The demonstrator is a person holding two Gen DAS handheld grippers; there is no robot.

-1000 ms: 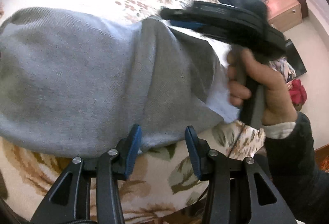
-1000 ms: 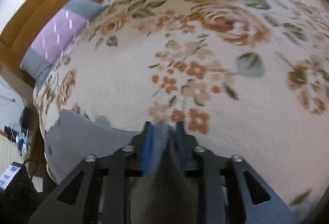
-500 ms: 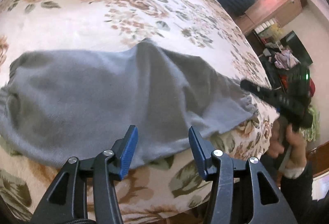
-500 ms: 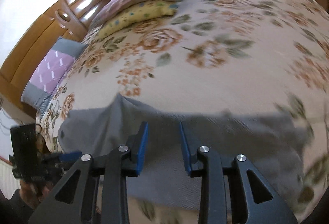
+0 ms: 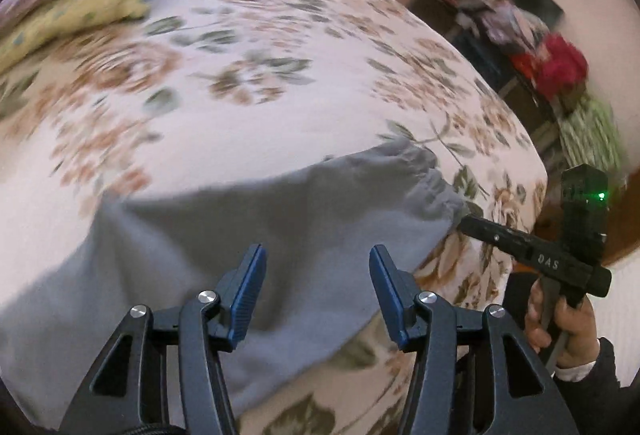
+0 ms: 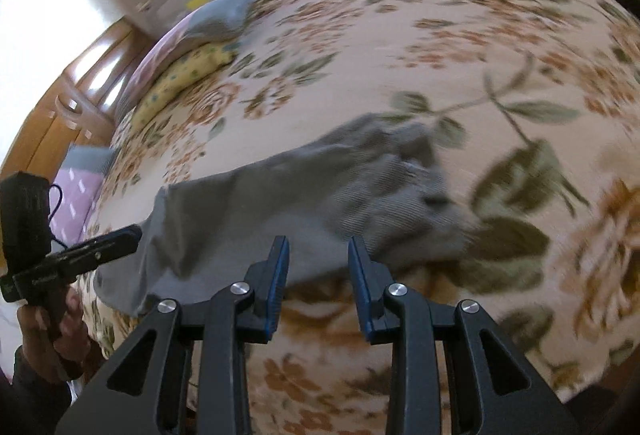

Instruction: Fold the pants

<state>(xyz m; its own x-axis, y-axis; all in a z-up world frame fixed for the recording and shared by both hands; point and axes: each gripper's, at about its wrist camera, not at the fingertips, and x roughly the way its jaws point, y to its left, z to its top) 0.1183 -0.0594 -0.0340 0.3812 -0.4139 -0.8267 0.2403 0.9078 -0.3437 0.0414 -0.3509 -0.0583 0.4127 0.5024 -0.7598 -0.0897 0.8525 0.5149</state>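
Grey knit pants [image 5: 248, 235] laid flat on floral bedspread [image 5: 260, 83]. Left gripper [image 5: 316, 275] jaws just widened, nothing clamped; right gripper [image 6: 316, 267] unclamped, empty.

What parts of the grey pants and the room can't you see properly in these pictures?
- Grey pants: in the left wrist view the near end runs under the left gripper and off the bottom edge.
- Pants' gathered end: smeared by motion blur in the right wrist view.
- Pillows: blurred at the rim, patterns unclear.
- Shelf clutter: blurred, unidentifiable.
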